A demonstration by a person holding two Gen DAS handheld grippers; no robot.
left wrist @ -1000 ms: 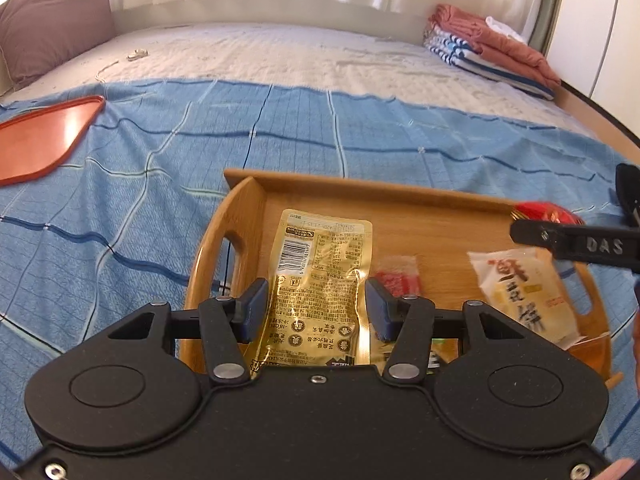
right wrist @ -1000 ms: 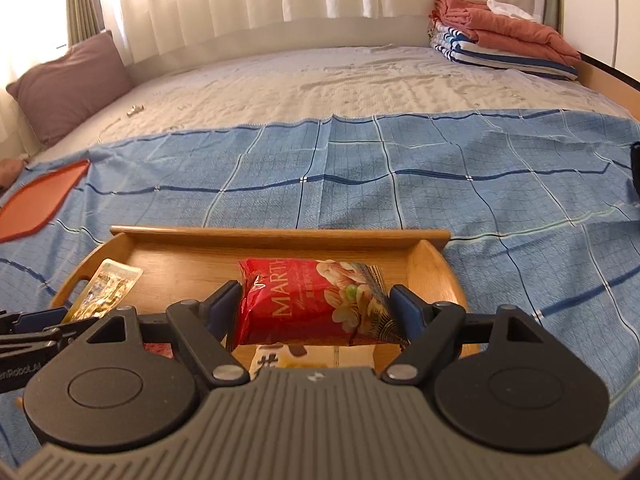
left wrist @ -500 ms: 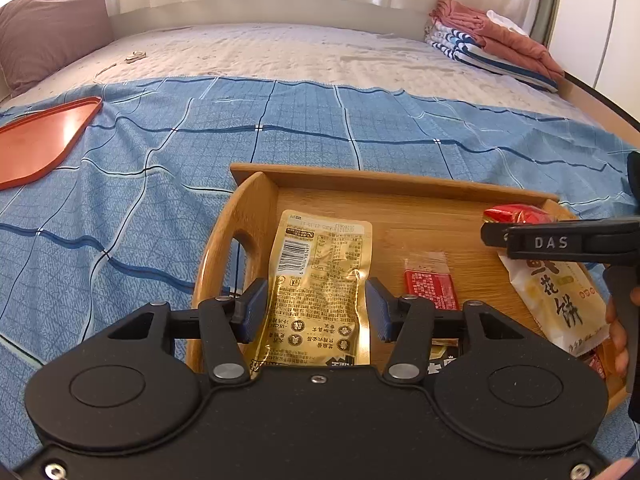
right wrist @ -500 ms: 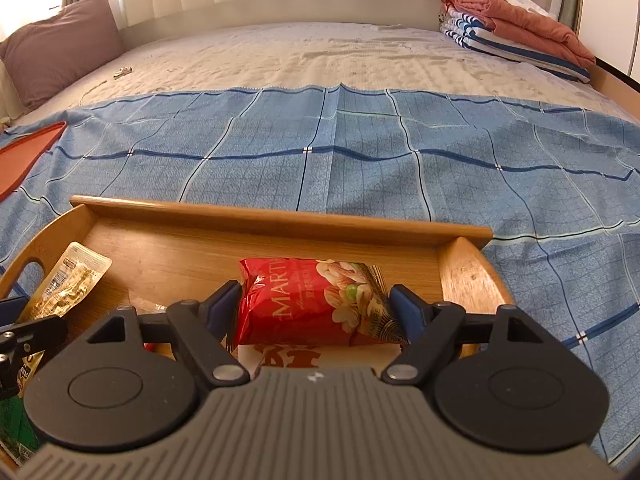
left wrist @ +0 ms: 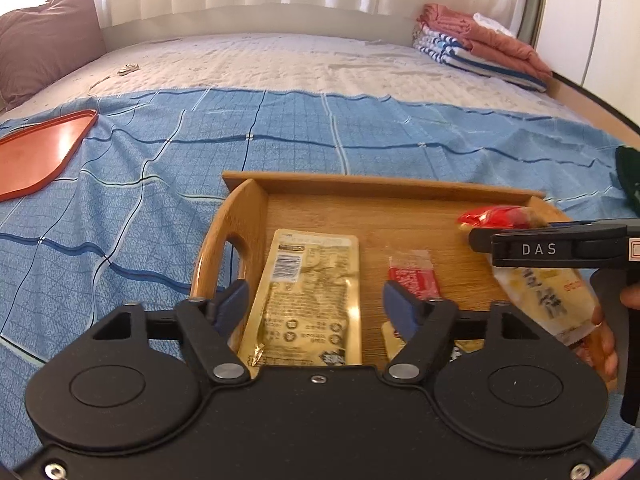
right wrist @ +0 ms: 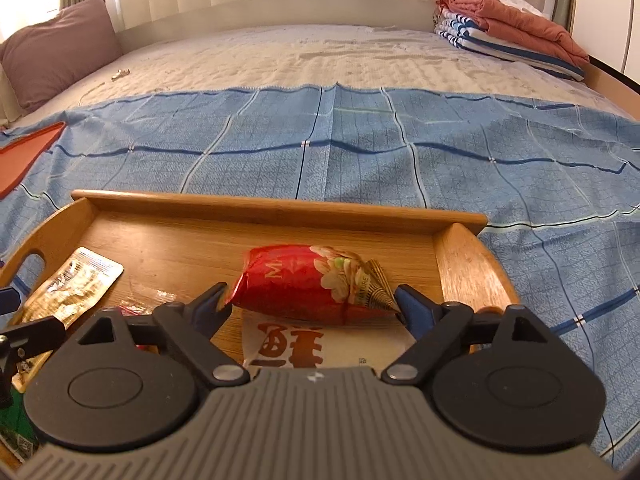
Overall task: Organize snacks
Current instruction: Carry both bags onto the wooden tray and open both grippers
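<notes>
A wooden tray lies on the blue checked bedspread. A gold snack pouch lies flat in its left part. My left gripper is open around the pouch's near end, its pads apart from it. A small red sachet lies beside it. My right gripper is open, with a red nut bag between its fingers. A white biscuit pack lies under that bag.
An orange tray lies on the bedspread at the far left. A pillow sits at the back left and folded blankets at the back right. A green pack shows at the lower left edge.
Both grippers have opened wider. The red nut bag has dropped out of the right gripper's hold and tilted. Both cameras have moved slightly forward over the tray.
</notes>
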